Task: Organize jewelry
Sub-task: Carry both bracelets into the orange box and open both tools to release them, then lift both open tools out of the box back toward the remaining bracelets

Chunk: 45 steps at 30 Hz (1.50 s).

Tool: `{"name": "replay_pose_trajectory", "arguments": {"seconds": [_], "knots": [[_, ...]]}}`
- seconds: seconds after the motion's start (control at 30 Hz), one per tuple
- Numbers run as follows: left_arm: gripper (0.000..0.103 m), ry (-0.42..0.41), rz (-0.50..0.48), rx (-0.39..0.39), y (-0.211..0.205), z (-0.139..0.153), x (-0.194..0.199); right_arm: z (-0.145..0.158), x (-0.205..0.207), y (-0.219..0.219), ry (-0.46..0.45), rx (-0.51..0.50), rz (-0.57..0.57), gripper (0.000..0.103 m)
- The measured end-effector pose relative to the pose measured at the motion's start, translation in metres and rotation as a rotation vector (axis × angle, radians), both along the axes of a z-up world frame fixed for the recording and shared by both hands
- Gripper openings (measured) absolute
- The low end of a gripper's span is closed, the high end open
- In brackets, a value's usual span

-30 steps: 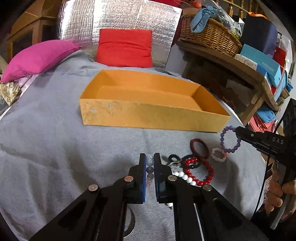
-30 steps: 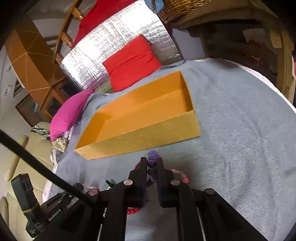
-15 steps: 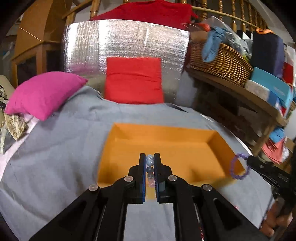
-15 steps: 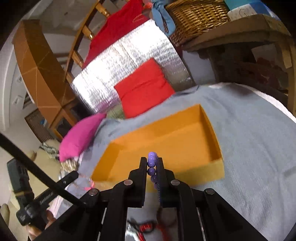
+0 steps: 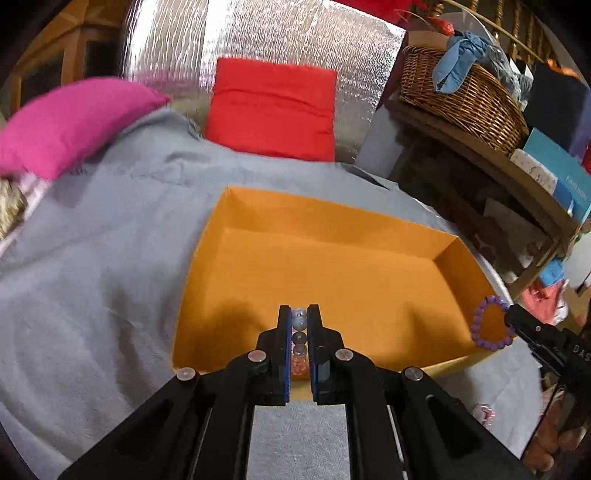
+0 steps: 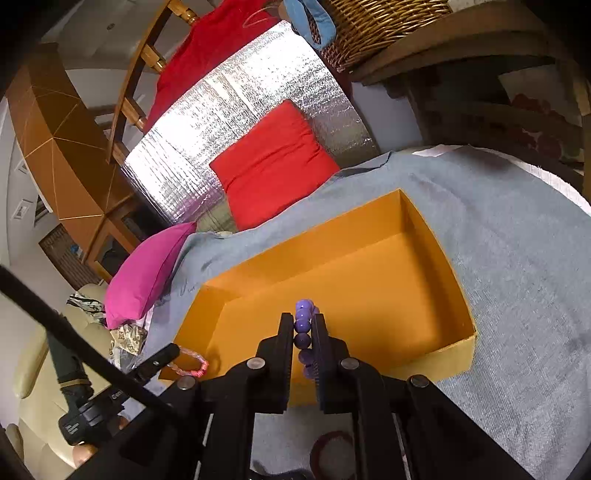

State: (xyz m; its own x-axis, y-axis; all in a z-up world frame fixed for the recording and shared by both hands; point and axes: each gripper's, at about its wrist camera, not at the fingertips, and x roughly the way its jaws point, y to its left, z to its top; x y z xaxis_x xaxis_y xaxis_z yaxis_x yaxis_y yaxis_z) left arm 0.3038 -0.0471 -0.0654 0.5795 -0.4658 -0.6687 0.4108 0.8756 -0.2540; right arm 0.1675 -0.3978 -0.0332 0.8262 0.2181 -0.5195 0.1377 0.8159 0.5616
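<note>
An orange box [image 5: 332, 273] lies open on the grey cloth [image 5: 110, 280], and nothing shows inside it. My left gripper [image 5: 299, 314] is shut on a bracelet of blue-grey and pink beads [image 5: 299, 324], held over the box's near wall. My right gripper [image 6: 303, 321] is shut on a purple bead bracelet [image 6: 303, 308], also above the near side of the box [image 6: 351, 280]. In the left wrist view the right gripper [image 5: 511, 318] reaches in from the right, with the purple bracelet [image 5: 475, 326] hanging over the box's right corner. In the right wrist view the left gripper [image 6: 173, 350] shows with the pink beads [image 6: 192, 369] dangling.
A dark red bracelet [image 6: 328, 452] and a small pink one [image 5: 482, 410] lie on the cloth near me. Behind the box are a red cushion [image 5: 273, 110], a pink cushion [image 5: 70, 122] and a silver foil panel [image 5: 277, 33]. A wooden shelf with a wicker basket [image 5: 458, 96] stands at the right.
Both grippers have moved forward from the jewelry pile to the orange box, each carrying its bracelet. The pile has dropped out of the left wrist view.
</note>
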Motion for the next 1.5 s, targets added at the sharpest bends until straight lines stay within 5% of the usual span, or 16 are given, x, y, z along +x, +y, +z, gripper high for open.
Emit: {"name": "replay_pose_trajectory", "arguments": {"seconds": [0.13,0.43,0.6,0.77,0.97,1.1,1.33,1.5], "knots": [[0.008,-0.008,-0.014,0.015,-0.002,-0.003,0.0,0.0,-0.002,-0.006,-0.001,0.007,-0.004,0.011],[0.008,0.126,-0.001,-0.129,0.02,-0.013,0.014,-0.011,0.003,-0.019,0.039,0.062,-0.036,0.011],[0.009,0.134,0.019,-0.137,0.024,-0.014,0.014,-0.012,0.005,-0.019,0.042,0.074,-0.028,0.013],[0.022,0.099,0.007,-0.087,0.014,-0.013,0.007,-0.018,0.004,-0.029,0.082,0.123,-0.046,0.017],[0.022,0.07,-0.011,-0.005,0.006,-0.01,0.003,-0.009,-0.009,-0.03,0.078,0.13,-0.056,0.02],[0.022,0.044,-0.011,0.072,-0.002,-0.009,-0.004,-0.005,-0.03,-0.031,0.058,0.182,-0.067,0.048],[0.024,0.022,-0.04,0.162,-0.016,-0.011,-0.022,-0.007,-0.046,-0.047,0.093,0.191,-0.098,0.049],[0.024,0.066,-0.046,0.13,-0.018,-0.013,-0.022,-0.012,-0.048,-0.057,0.136,0.2,-0.115,0.049]]}}
